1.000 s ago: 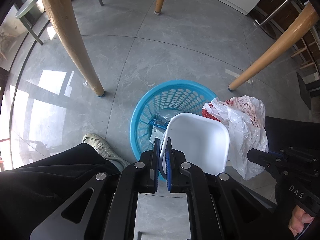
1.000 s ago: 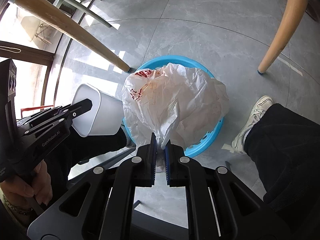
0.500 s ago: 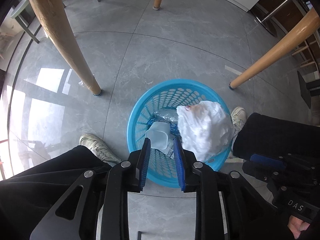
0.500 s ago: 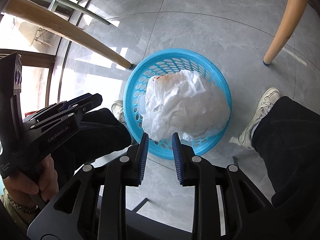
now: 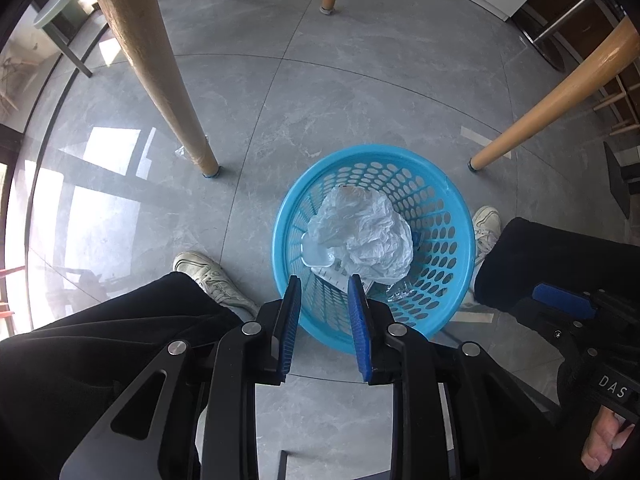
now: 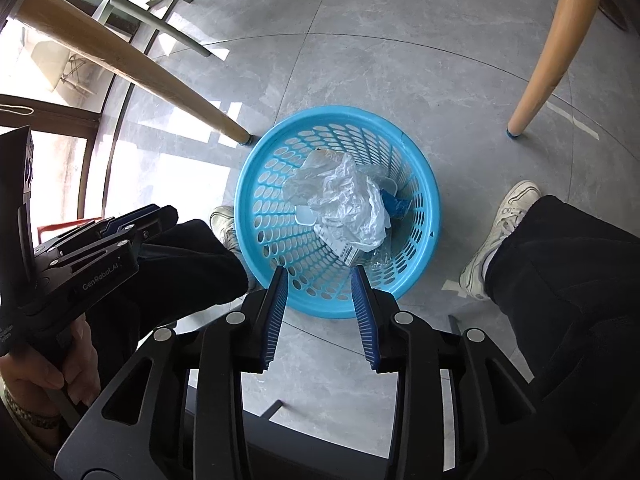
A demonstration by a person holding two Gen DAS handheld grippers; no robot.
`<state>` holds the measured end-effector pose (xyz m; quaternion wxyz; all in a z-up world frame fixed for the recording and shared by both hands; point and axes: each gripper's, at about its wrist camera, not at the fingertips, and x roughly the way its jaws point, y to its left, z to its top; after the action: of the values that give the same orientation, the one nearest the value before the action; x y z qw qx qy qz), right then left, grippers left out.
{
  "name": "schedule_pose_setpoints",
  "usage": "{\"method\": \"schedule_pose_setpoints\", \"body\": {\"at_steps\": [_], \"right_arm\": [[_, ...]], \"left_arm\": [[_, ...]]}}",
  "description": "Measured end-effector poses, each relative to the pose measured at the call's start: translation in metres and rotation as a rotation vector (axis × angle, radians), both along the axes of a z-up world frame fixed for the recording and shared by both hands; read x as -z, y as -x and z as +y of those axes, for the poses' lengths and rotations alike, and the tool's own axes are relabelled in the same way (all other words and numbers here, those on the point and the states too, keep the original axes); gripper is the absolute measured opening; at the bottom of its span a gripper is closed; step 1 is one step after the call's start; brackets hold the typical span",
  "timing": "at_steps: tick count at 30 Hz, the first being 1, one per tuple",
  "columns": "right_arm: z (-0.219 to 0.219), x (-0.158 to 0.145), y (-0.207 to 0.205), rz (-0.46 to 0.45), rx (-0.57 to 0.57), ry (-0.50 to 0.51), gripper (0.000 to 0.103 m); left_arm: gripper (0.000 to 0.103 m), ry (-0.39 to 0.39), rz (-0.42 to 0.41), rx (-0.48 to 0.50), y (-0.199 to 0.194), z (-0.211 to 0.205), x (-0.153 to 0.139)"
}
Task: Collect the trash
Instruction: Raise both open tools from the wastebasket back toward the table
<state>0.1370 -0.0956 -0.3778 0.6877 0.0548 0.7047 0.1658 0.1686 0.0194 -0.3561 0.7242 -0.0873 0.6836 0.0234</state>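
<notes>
thin white plastic, a crumpled bag (image 5: 366,236), lies inside the blue perforated basket (image 5: 448,216) on the grey tiled floor (image 5: 320,88), on top of a pale cup (image 5: 316,254) and a printed wrapper (image 6: 345,249). the left gripper (image 5: 324,318) hangs above the basket's near rim, its jaws apart with nothing between them. the right gripper (image 6: 322,312) is above the same rim, its jaws opening and likewise empty. the bag looks very light, soft and slippery, likely to billow or spring open; a pinch on a bunched fold should hold better than one on a flat sheet.
</notes>
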Motion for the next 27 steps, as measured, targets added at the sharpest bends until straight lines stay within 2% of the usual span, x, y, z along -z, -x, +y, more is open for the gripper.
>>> {"method": "schedule_pose_setpoints", "body": {"at_steps": [5,7,10,12,16,23,27], "right_arm": [[-0.002,-0.017,0.011,-0.045,-0.017,0.026,0.039],[0.000,-0.025,0.014,-0.075,-0.034,0.047,0.042],[0.001,-0.038,0.022,-0.113,-0.057,0.059,0.043],[-0.001,-0.047,0.027,-0.129,-0.060,0.055,0.047],[-0.006,-0.070,0.043,-0.168,-0.072,0.033,0.053],[-0.014,-0.103,0.064,-0.253,-0.088,0.043,0.055],[-0.019,-0.118,0.071,-0.301,-0.077,0.046,0.056]], "left_arm": [[0.030,0.048,0.007,-0.005,0.010,0.000,-0.010],[0.033,0.035,-0.004,0.011,0.016,-0.004,-0.015],[0.038,-0.029,-0.029,0.047,0.023,-0.009,-0.026],[0.042,-0.025,-0.051,0.056,0.028,-0.011,-0.036],[0.043,0.002,-0.081,0.052,0.038,-0.006,-0.051],[0.043,0.040,-0.142,0.044,0.065,-0.002,-0.080],[0.044,0.027,-0.184,0.058,0.079,-0.003,-0.096]]}}
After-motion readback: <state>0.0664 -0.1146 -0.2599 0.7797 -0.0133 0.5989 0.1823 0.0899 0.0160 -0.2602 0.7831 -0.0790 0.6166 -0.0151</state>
